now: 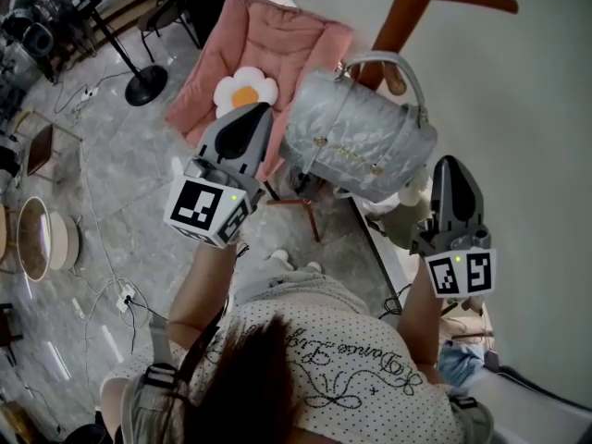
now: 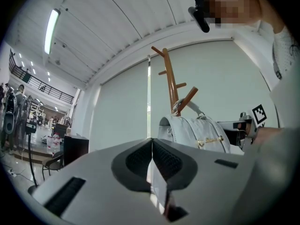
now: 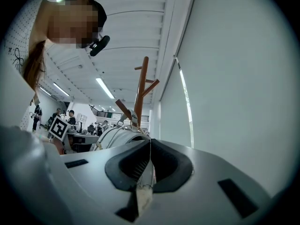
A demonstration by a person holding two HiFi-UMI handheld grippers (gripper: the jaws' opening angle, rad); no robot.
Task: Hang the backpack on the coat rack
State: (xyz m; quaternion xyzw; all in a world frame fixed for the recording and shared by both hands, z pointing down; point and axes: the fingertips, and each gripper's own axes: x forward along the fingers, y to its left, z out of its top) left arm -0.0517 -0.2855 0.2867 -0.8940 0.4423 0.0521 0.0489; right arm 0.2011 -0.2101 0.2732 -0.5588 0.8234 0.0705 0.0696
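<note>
Silver-grey backpack (image 1: 356, 141) on wooden coat rack (image 1: 407, 7) peg, 12 o'clock of left gripper (image 1: 262, 111) and right gripper (image 1: 450, 162); jaws together, empty. Hanging judged done; next: withdraw clear, no nudging.

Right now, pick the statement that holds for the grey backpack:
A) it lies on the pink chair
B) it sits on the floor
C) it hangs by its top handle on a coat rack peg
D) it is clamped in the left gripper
C: the grey backpack hangs with its top handle looped over a peg of the wooden coat rack.
</note>
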